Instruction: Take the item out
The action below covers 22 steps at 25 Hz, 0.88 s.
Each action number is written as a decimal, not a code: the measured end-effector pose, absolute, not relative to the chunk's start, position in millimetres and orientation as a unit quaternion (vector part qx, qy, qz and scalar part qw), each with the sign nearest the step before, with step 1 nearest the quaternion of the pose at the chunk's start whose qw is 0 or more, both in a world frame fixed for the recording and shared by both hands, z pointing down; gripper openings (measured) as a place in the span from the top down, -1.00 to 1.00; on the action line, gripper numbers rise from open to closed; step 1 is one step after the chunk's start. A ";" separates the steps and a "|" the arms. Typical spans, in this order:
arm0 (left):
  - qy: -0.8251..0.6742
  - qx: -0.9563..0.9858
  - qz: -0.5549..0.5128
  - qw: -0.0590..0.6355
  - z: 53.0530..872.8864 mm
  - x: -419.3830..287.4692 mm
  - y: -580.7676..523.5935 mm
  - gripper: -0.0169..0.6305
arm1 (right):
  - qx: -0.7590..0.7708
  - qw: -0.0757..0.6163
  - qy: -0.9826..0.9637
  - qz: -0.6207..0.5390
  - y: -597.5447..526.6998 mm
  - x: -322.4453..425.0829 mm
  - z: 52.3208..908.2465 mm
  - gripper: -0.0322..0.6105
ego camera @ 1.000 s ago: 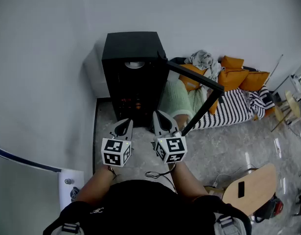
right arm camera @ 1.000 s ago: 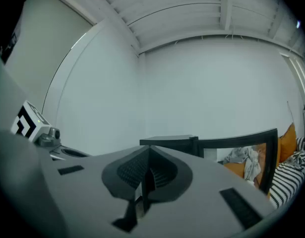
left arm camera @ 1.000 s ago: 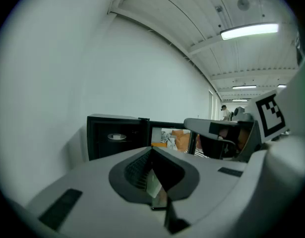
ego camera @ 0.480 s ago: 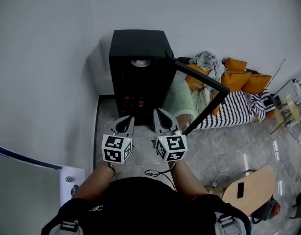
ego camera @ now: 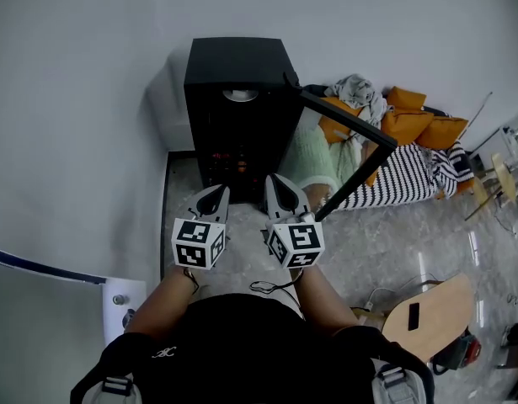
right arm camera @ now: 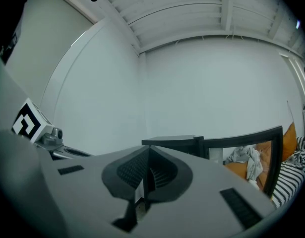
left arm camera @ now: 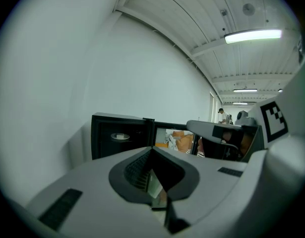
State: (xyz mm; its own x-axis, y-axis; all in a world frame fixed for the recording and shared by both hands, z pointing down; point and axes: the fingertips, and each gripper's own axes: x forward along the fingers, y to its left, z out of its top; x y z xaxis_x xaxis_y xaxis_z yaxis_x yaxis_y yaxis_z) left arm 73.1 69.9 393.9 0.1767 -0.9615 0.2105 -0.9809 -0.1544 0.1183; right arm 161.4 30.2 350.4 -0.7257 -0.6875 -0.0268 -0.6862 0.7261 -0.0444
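Inside the open black cabinet (ego camera: 237, 66) a pale round dish (ego camera: 240, 95) sits on the upper shelf, and the left gripper view shows it there too (left arm camera: 120, 136), lying flat in the dark interior. Lower down in the same cabinet there is a cluster of reddish-orange things (ego camera: 233, 160), too dim to name. The cabinet stands on the floor against the grey wall, and its door (ego camera: 347, 129) is swung wide to the right. The person stands facing the opening with both tools held out side by side, short of the cabinet and touching nothing. The left gripper (ego camera: 216, 194) has its jaws pressed together with nothing between them, as its own view shows (left arm camera: 152, 155). The right gripper (ego camera: 278, 183) is likewise closed tight and empty (right arm camera: 145, 155), its tip near the foot of the cabinet front. To the right of the door lies a heap of soft goods: a mint green cloth (ego camera: 311, 162), orange cushions (ego camera: 410, 120) and black-and-white striped bedding (ego camera: 406, 183). A wooden seat (ego camera: 427, 318) stands on the pale marbled floor (ego camera: 385, 242) at the lower right.
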 end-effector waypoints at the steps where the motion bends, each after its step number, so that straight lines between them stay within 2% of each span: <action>1: -0.641 0.758 0.042 0.114 393.3 73.5 69.4 0.92 | -0.370 0.020 0.929 -0.016 30.3 162.8 350.8 0.88; 22: -0.654 0.746 0.037 0.121 399.9 121.2 68.7 0.92 | -0.360 0.005 0.933 -0.030 35.8 215.0 371.7 0.88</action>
State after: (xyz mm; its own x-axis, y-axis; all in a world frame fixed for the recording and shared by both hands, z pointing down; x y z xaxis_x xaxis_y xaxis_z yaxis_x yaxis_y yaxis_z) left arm 121.2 68.7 399.9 0.1422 -0.9666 0.2134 -0.9845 -0.1158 0.1316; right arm 215.0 35.8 371.7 -0.7413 -0.6710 0.0115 -0.6704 0.7396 -0.0599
